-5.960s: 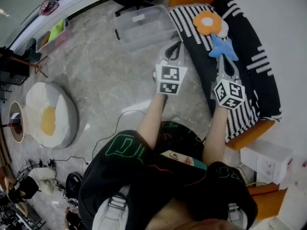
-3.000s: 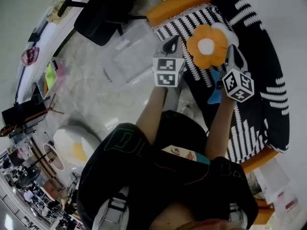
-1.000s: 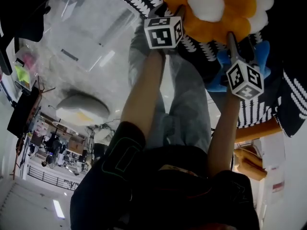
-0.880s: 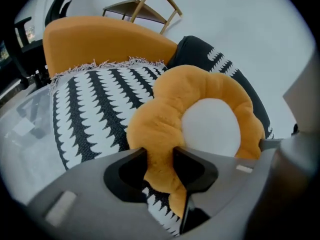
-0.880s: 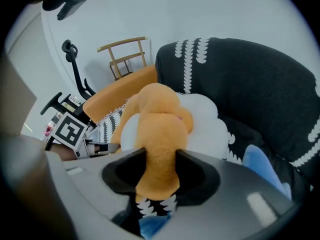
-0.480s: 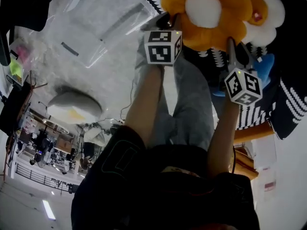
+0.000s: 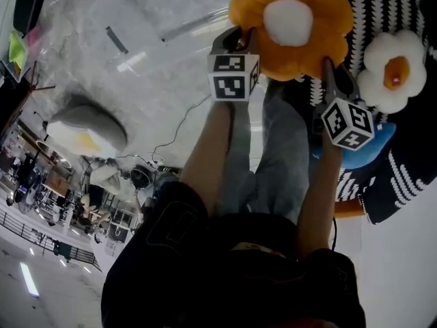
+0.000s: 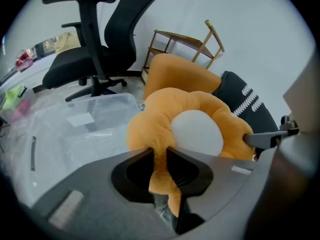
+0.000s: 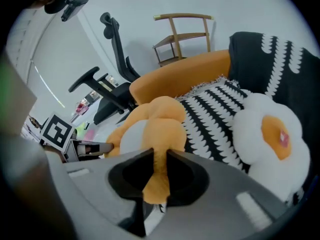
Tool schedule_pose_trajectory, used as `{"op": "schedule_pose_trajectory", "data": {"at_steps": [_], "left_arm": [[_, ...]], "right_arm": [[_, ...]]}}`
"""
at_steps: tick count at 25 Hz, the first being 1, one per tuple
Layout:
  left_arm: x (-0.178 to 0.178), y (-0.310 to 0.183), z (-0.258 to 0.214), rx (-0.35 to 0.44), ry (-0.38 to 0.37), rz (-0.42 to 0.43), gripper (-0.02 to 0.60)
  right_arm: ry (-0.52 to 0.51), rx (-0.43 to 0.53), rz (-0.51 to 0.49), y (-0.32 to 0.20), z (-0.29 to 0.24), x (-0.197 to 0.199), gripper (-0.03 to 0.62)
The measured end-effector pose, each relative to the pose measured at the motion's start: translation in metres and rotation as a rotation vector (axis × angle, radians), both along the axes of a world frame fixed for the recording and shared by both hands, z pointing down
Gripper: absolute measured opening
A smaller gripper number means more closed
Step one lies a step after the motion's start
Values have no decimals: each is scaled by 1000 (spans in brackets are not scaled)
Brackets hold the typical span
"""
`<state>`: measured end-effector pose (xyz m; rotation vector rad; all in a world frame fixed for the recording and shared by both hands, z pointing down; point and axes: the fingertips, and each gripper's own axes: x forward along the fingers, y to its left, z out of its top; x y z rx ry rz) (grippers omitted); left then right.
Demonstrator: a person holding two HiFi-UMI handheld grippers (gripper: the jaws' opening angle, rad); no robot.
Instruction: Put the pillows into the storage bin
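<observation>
Grey marbled floor (image 7: 157, 94) fills the left, with the clear storage bin (image 8: 102, 115) at far left. The left gripper (image 8: 160, 156) and right gripper (image 9: 160, 156) have just closed and pinch opposite petals of the orange flower pillow (image 7: 290, 22), held up beside the striped sofa (image 7: 382, 5). A white pillow (image 7: 392, 70) and a blue pillow (image 7: 355, 156) lie on the sofa at right.

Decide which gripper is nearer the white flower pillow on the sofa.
Right. Both grippers' jaws have just closed on the orange flower pillow. The right gripper holds the side next to the white flower pillow; the left gripper holds the far side.
</observation>
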<state>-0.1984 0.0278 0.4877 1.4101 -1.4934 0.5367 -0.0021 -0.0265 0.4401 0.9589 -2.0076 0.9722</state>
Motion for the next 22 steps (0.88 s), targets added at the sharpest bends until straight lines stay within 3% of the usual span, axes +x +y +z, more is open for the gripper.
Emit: {"op": "schedule_pose_trajectory", "data": {"at_steps": [6, 12, 19, 22], "left_arm": [[-84, 33, 8, -35, -43, -133, 86], [-156, 57, 21, -52, -81, -212, 89], [-210, 72, 25, -47, -128, -311, 94], [-224, 85, 28, -72, -180, -312, 147]], "right_arm": [[-3, -53, -152, 2, 33, -90, 67], [22, -63, -315, 3, 62, -174, 75], [29, -19, -428, -1, 72, -241, 81], [76, 39, -417, -5, 77, -249, 156]]}}
